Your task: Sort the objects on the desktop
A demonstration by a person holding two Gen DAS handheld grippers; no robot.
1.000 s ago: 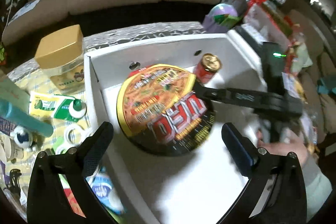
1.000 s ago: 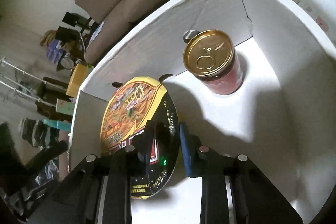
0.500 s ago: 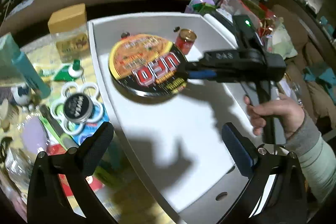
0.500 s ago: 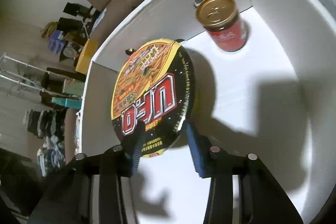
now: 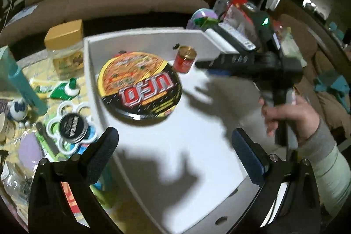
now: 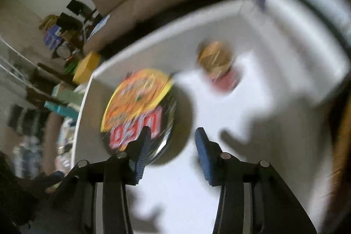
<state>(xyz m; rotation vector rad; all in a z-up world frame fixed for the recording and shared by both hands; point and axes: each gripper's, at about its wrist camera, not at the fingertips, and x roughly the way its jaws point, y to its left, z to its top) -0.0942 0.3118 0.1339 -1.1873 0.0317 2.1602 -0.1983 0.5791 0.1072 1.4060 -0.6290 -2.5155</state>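
White bin (image 5: 153, 159) now holds the noodle bowl (image 5: 140, 84), lying flat, lid up, near the back-left corner, with the red can (image 5: 185, 56) upright just beside it toward the back wall. Right gripper (image 6: 173, 146) has just been opening; its jaws stand apart with nothing between them, clear of the bowl's rim. Left gripper (image 5: 173, 152) hangs over the bin's near edge, jaws wide, empty. Judgement: bowl drop is done, and the step in hand is pulling the right tool out and picking the next item. Back it out up and away so the near finger doesn't clip the rim and skid the bowl into the can. Clutter left of the bin, Nivea tin (image 5: 71, 127), gold-lidded jar (image 5: 64, 47), teal tube (image 5: 24, 84), is closest to the left tool. The tin is low and flat: come in steep and straddle its sides.
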